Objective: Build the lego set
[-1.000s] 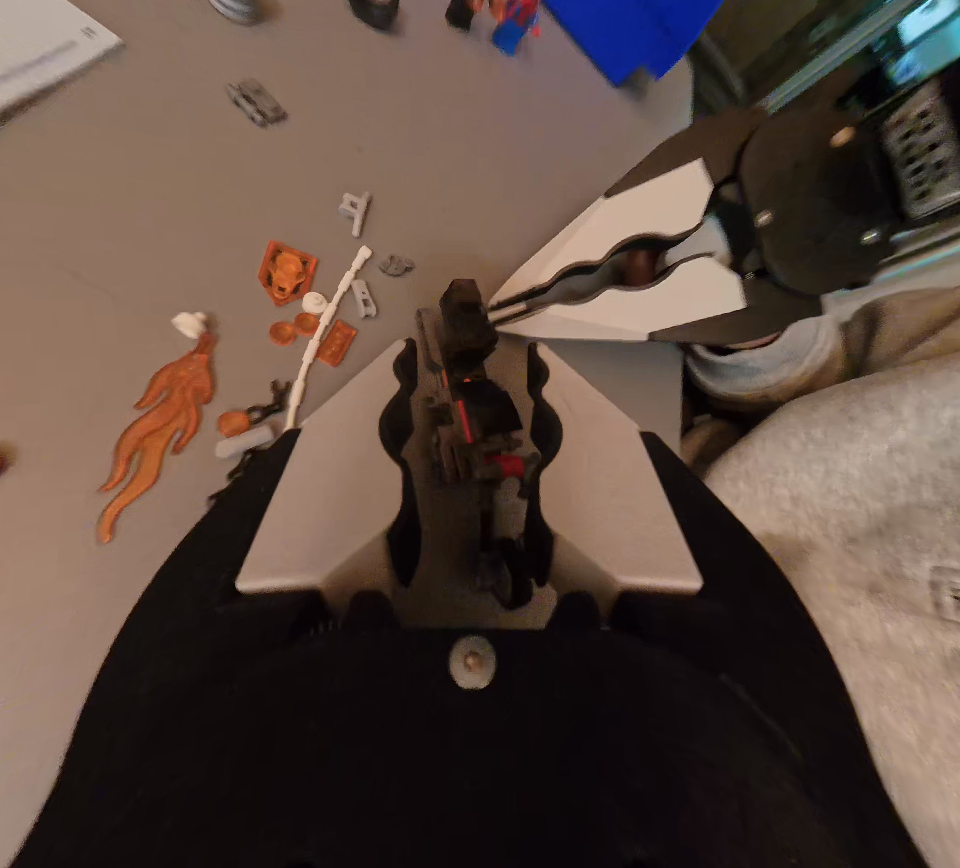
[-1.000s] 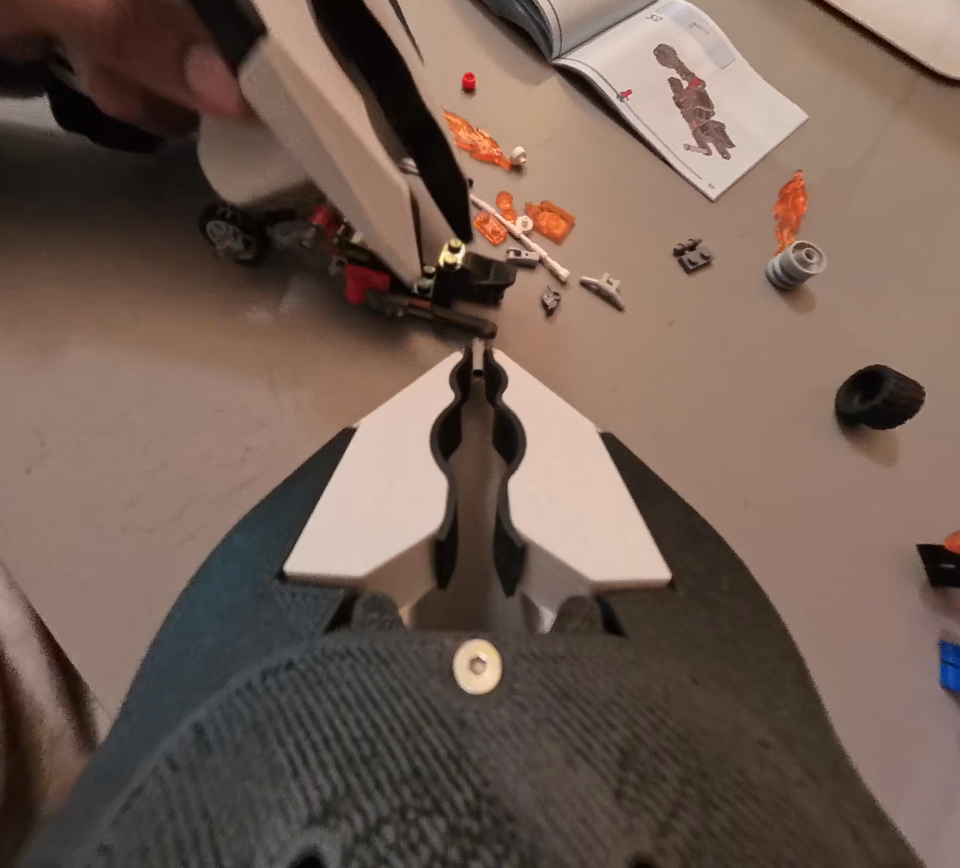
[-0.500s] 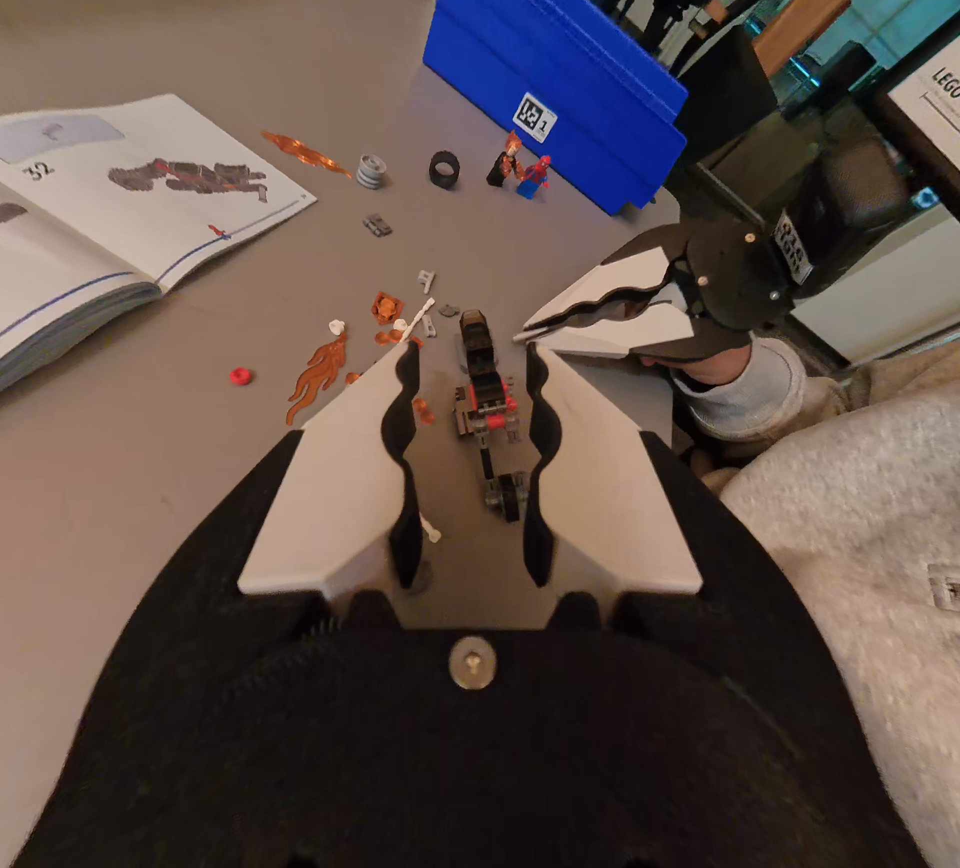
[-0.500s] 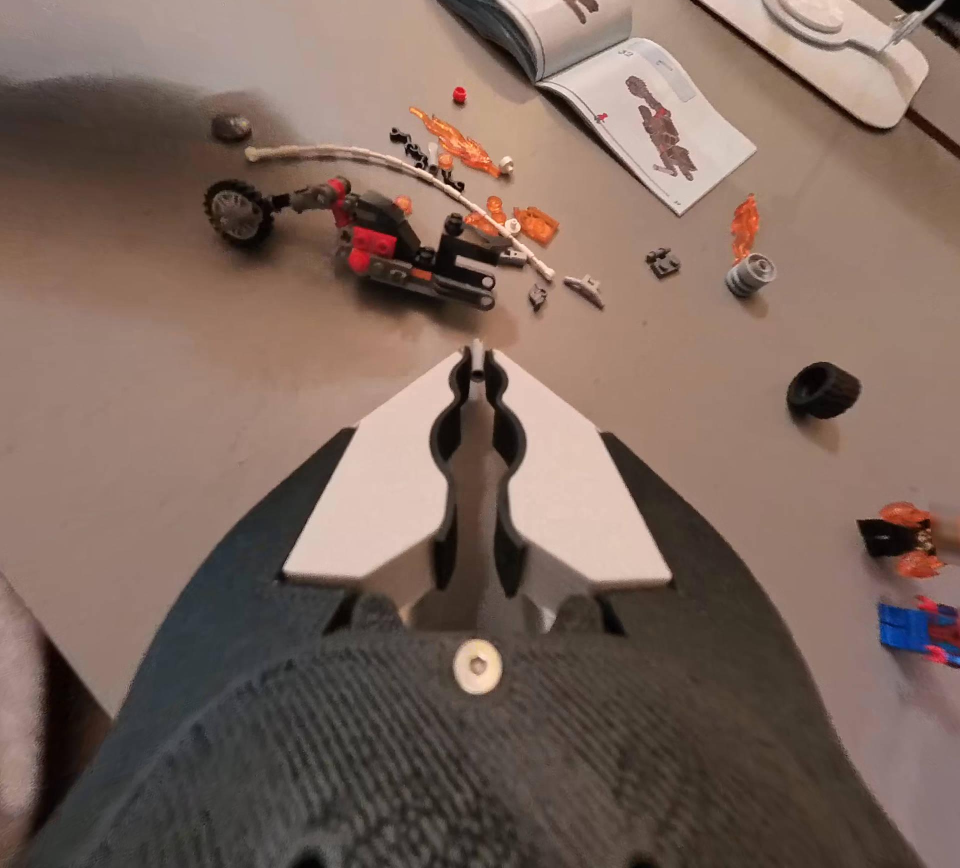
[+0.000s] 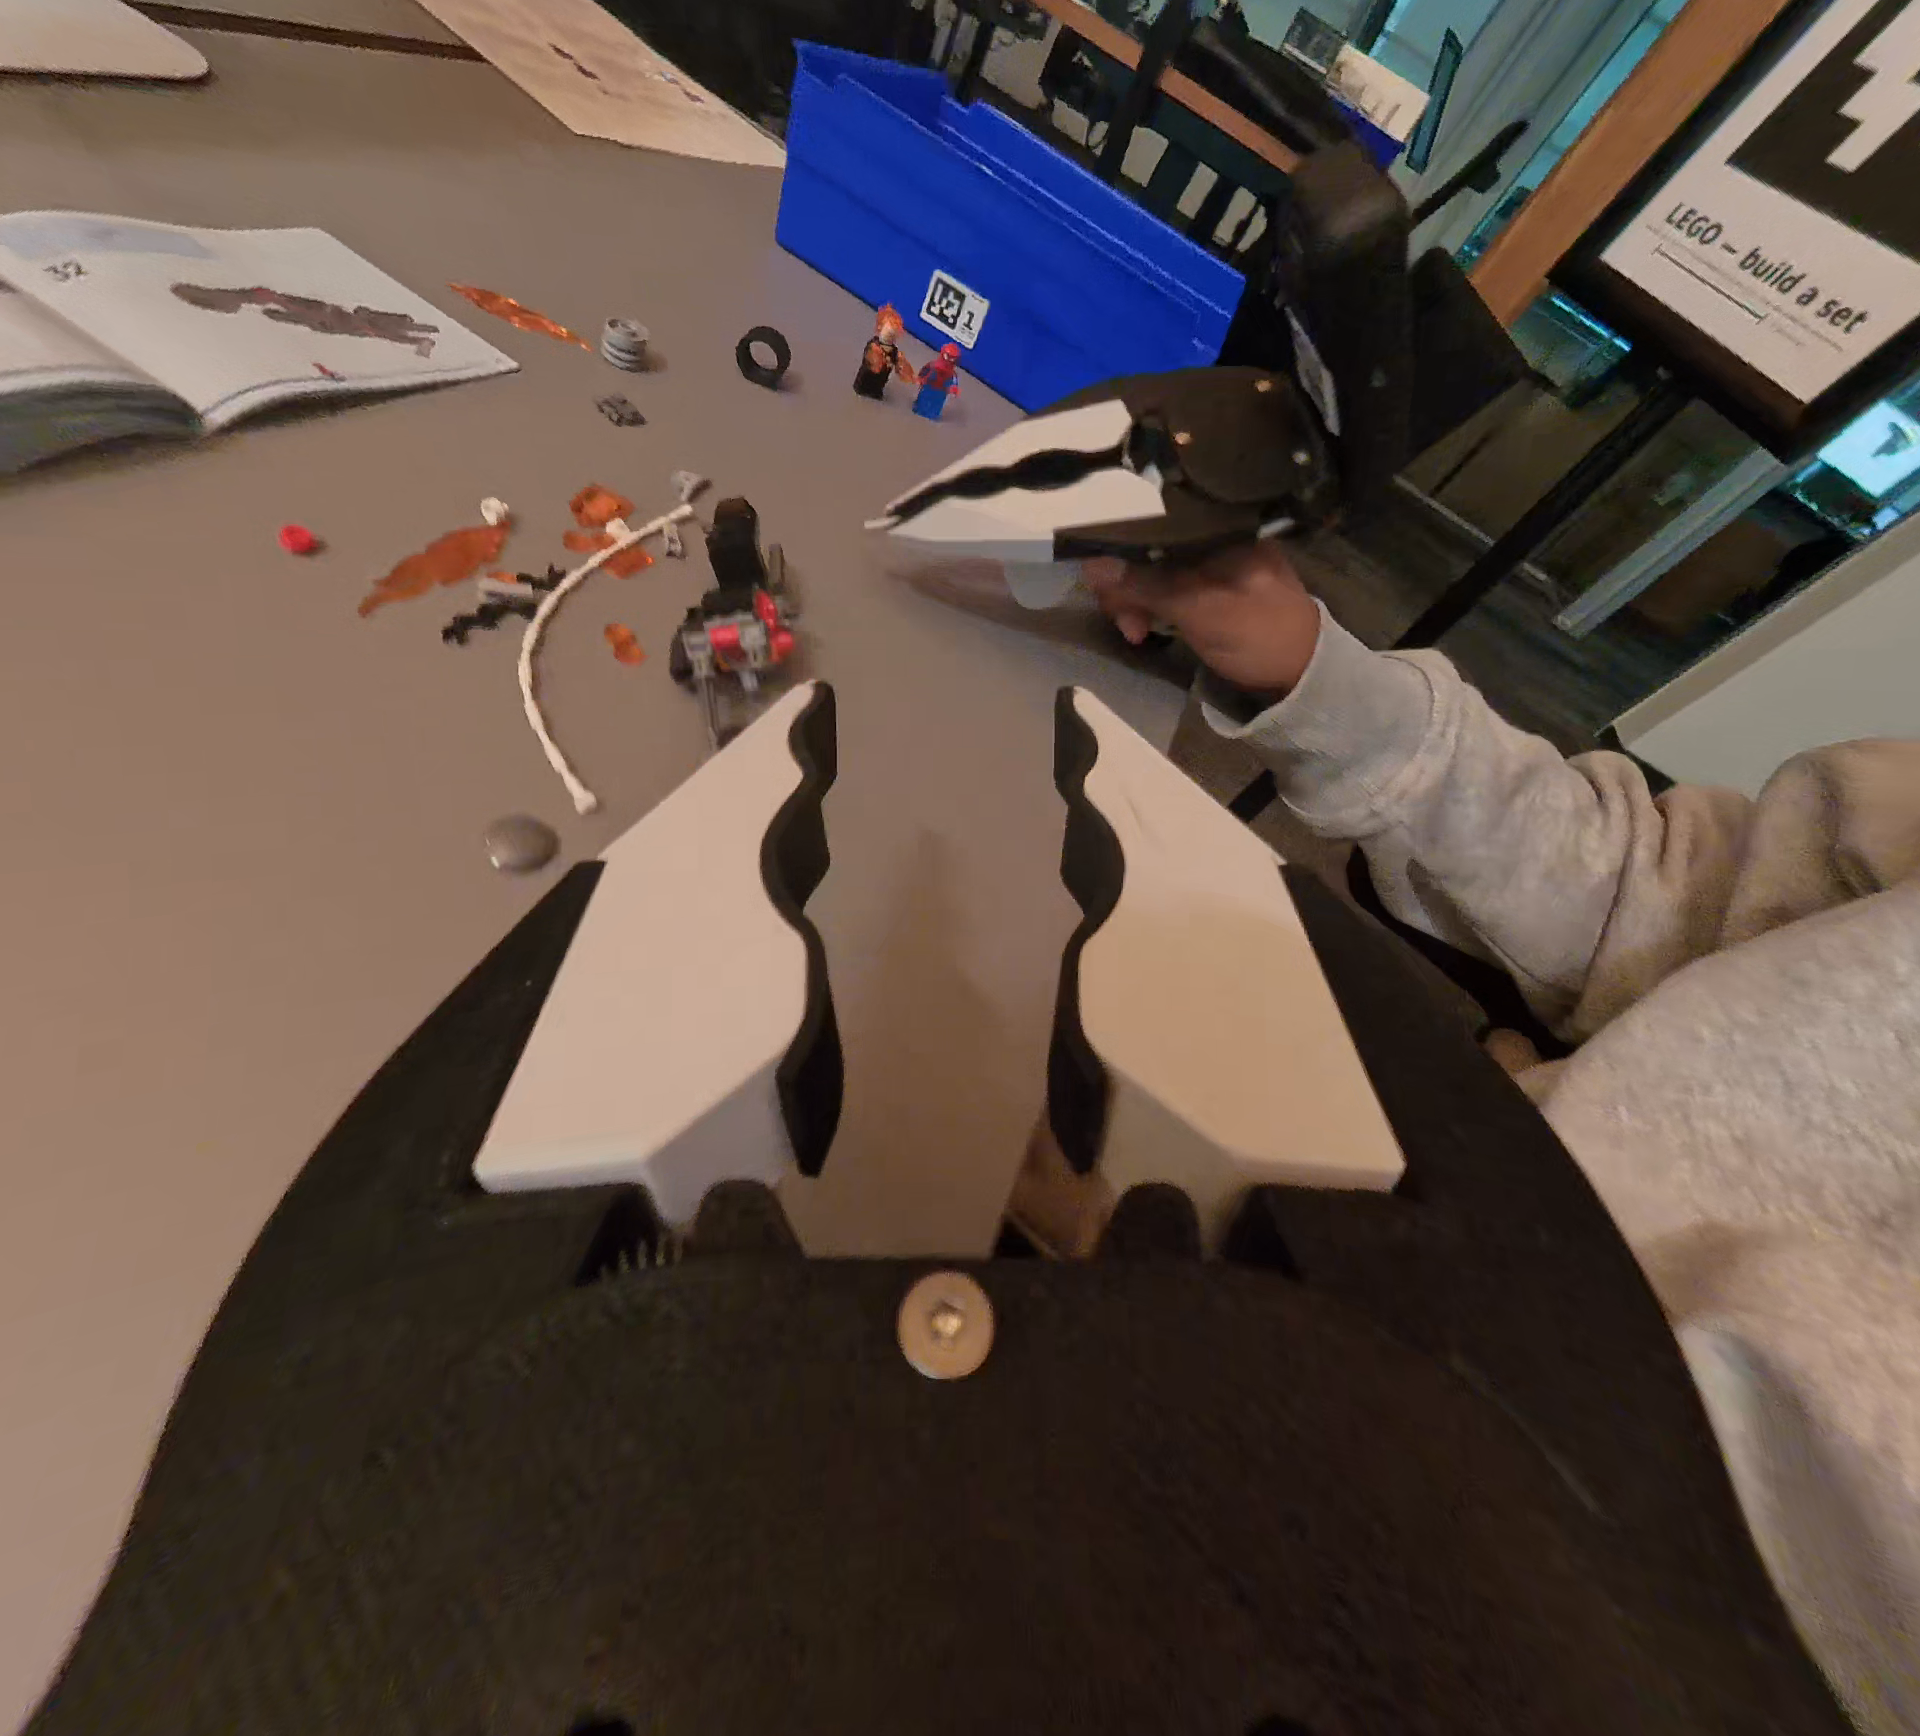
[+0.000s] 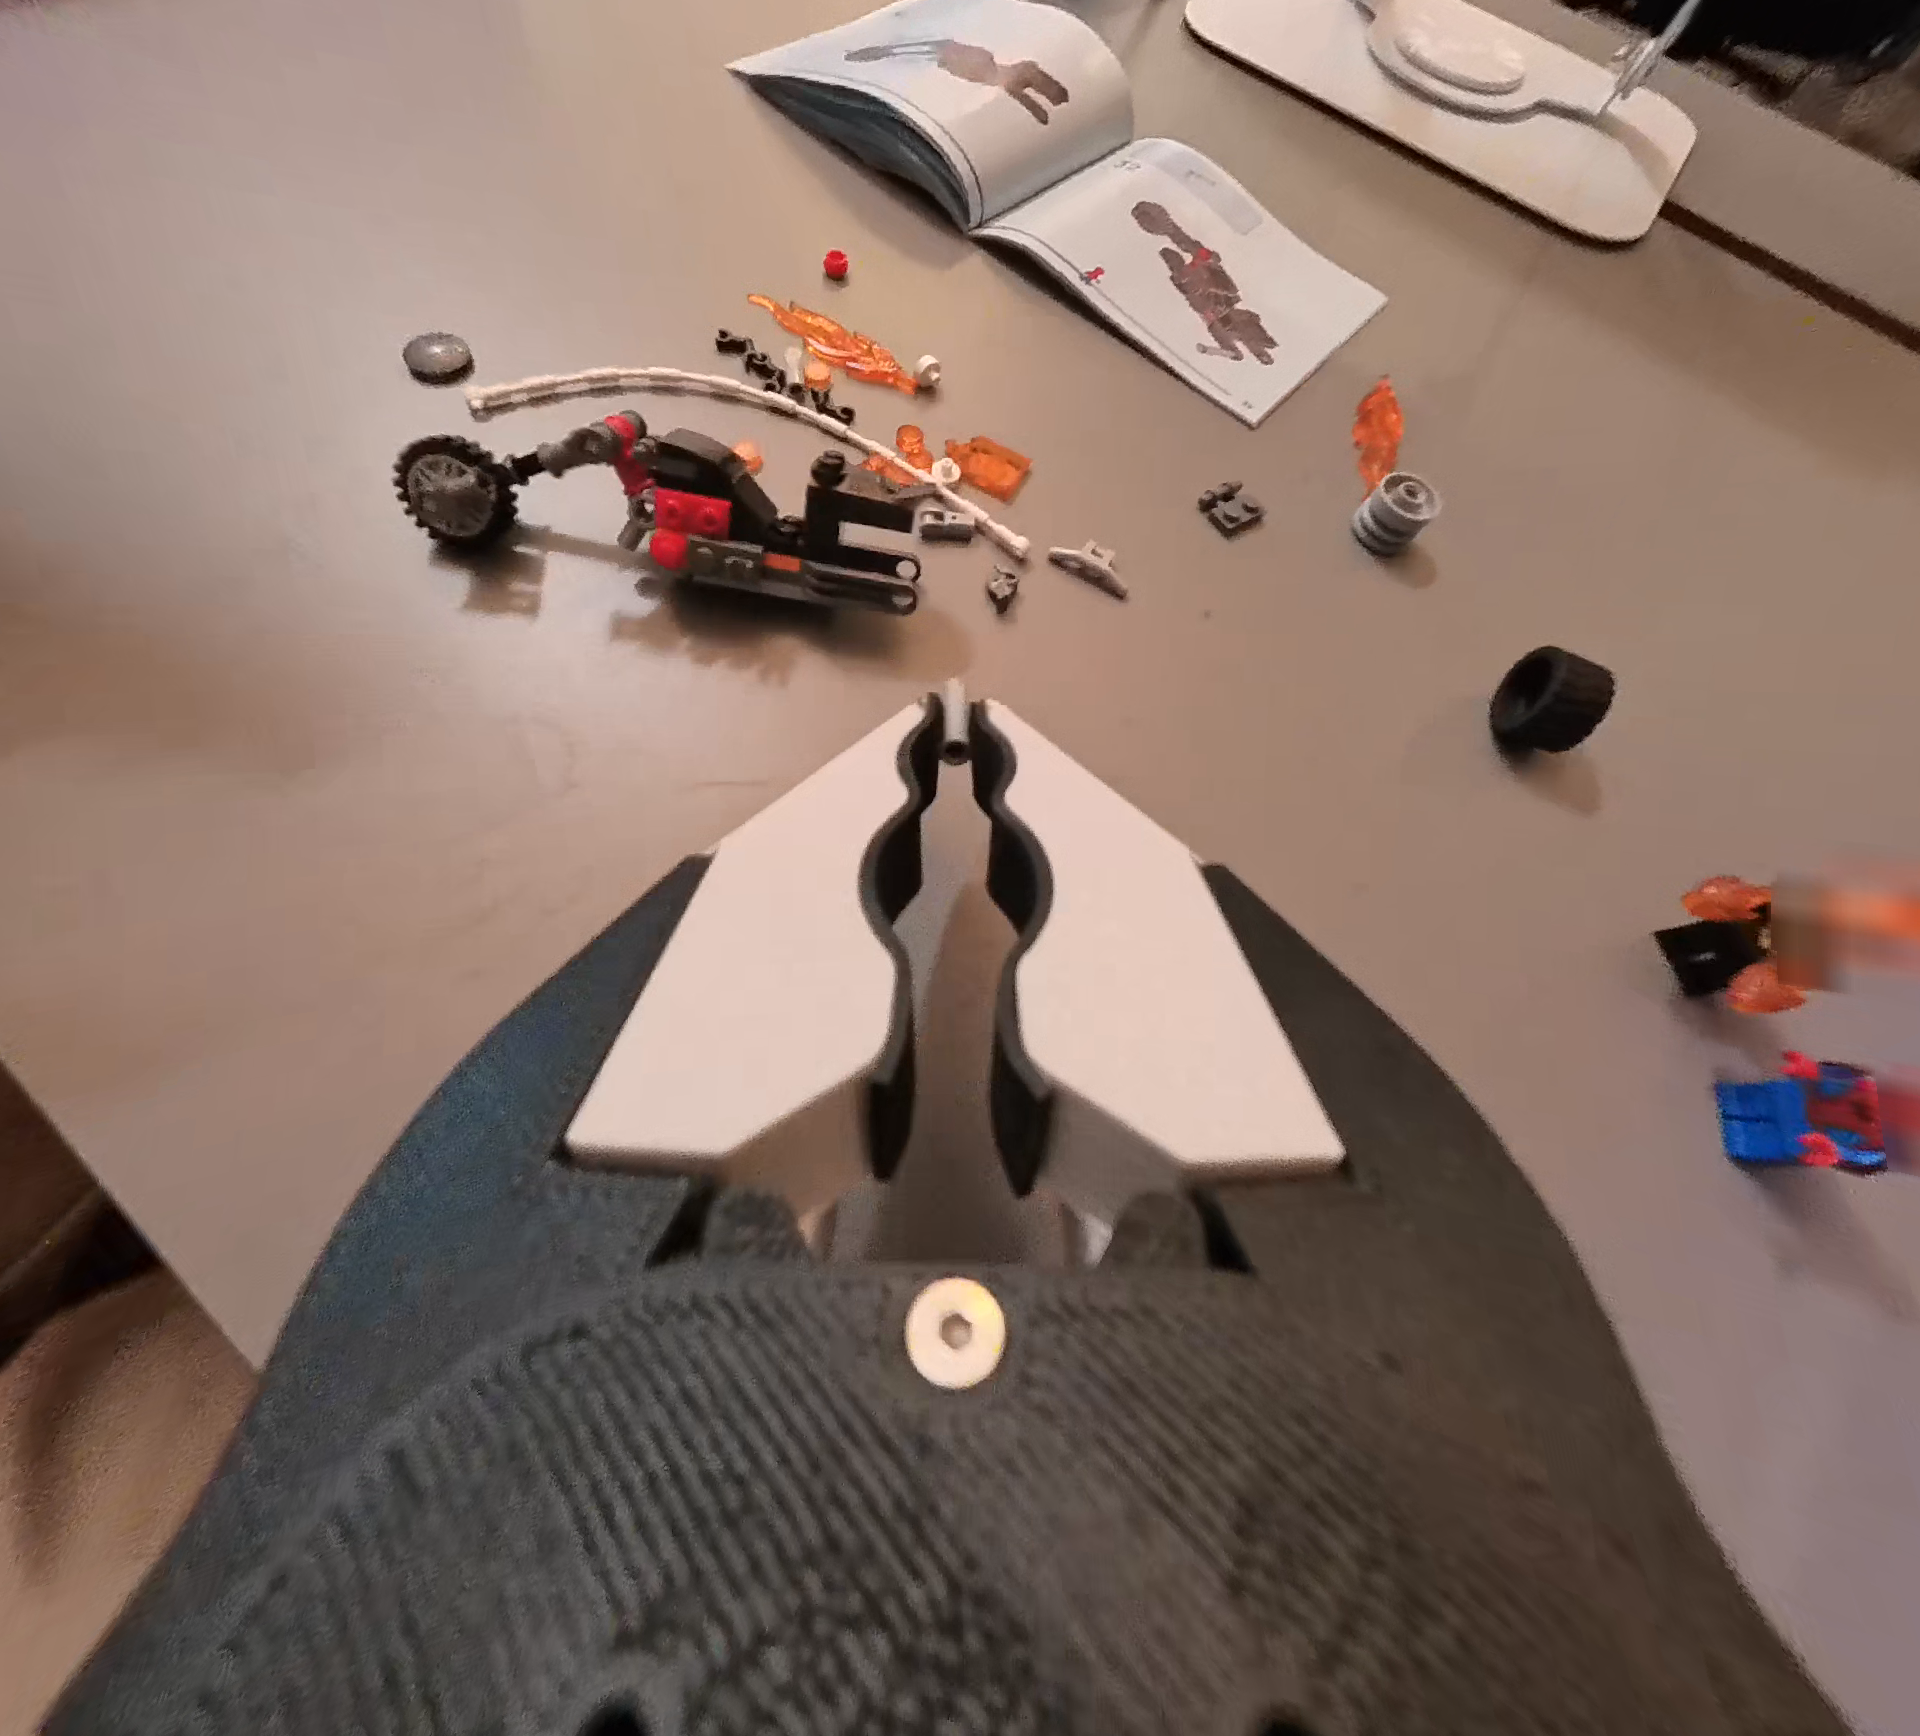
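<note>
One wheel short, the motorcycle (image 6: 665,512) lies free on the bench; left tongs (image 5: 940,710) gape empty, while right tongs (image 6: 954,715) pinch a grey pin (image 6: 954,718) that looks bound for its rear fork.

R gripper (image 6: 954,718) hovers above the table (image 6: 260,751), fingertips pinched on a small light-grey pin (image 6: 954,722). Just ahead & slightly left: half-built motorbike (image 6: 665,510), spoked front wheel at its left end, rear fork empty. Beyond it a white chain (image 6: 665,382), orange flame pcs (image 6: 831,341) & small grey/black bits. Ahead-right: loose black tyre (image 6: 1551,701), grey wheel hub (image 6: 1395,514). Far ahead-right: open instruction booklet (image 6: 1060,159). Two minifigs (image 6: 1766,1042) at right edge, blurred.
</note>
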Motion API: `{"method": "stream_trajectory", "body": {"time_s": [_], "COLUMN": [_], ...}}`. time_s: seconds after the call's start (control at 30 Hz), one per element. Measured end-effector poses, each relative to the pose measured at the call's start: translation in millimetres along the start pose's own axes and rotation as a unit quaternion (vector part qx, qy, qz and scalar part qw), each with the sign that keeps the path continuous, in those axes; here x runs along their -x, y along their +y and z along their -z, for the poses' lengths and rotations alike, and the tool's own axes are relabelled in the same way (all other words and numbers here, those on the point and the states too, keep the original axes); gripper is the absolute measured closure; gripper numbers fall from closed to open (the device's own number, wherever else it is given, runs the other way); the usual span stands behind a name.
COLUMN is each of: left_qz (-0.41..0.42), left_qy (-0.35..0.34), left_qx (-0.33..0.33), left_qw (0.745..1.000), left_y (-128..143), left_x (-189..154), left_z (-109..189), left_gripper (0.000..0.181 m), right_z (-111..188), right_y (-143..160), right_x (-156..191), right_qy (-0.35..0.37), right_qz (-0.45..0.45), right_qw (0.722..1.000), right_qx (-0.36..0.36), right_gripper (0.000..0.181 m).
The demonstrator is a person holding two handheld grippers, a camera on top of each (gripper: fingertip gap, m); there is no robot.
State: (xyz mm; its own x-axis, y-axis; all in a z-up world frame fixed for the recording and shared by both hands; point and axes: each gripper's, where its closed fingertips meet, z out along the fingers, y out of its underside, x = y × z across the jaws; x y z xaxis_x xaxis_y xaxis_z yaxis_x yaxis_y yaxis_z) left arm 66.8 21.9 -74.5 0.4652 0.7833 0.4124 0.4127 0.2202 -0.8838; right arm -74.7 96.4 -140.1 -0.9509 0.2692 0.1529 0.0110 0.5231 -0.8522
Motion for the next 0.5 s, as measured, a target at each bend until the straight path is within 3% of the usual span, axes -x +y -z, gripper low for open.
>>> {"method": "stream_trajectory", "body": {"time_s": [0.17,0.33,0.5], "left_qz": [0.014,0.074,0.109], "left_qy": [-0.073,-0.108,-0.137], "left_qx": [-0.018,-0.101,-0.132], "left_qw": [0.997,0.986,0.976], "left_y": [38,77,118], "left_x": [-5,-36,-69], "left_z": [42,82,101], "left_gripper": [0.140,0.138,0.137], "right_z": [-4,-10,-16], "right_y": [5,14,23], "right_x": [-1,7,9], "right_qy": [-0.024,-0.042,-0.037], "right_qz": [-0.035,-0.022,-0.004], "right_qw": [0.999,0.997,0.995], "right_qx": [0.020,0.056,0.089], "right_gripper": [0.178,0.178,0.178]}}
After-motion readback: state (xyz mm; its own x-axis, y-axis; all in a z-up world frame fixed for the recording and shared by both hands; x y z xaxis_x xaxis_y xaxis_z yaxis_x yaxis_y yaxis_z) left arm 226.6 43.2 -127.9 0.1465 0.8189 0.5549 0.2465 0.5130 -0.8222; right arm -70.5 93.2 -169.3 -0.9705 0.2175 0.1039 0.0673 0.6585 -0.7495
